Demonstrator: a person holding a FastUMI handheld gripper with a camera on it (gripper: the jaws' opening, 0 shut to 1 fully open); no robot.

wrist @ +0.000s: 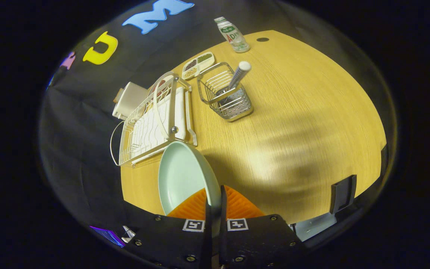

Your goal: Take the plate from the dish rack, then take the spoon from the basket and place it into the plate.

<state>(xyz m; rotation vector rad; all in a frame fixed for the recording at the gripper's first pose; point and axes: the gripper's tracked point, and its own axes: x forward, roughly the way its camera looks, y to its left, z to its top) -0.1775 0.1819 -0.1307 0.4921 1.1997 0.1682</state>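
A pale green plate stands on edge between my two fingers, held above the wooden table. My gripper is shut on the plate's rim, one finger on each face. Beyond the plate lies the white wire dish rack, with no plate in its slots. To the right of the rack stands a metal wire basket. A spoon with a thick white handle leans out of the basket, its bowl down inside.
A small bottle stands at the far side of the table. A divided tray of small foods lies behind the basket. A white box-like object sits behind the rack. A dark clamp grips the near table edge.
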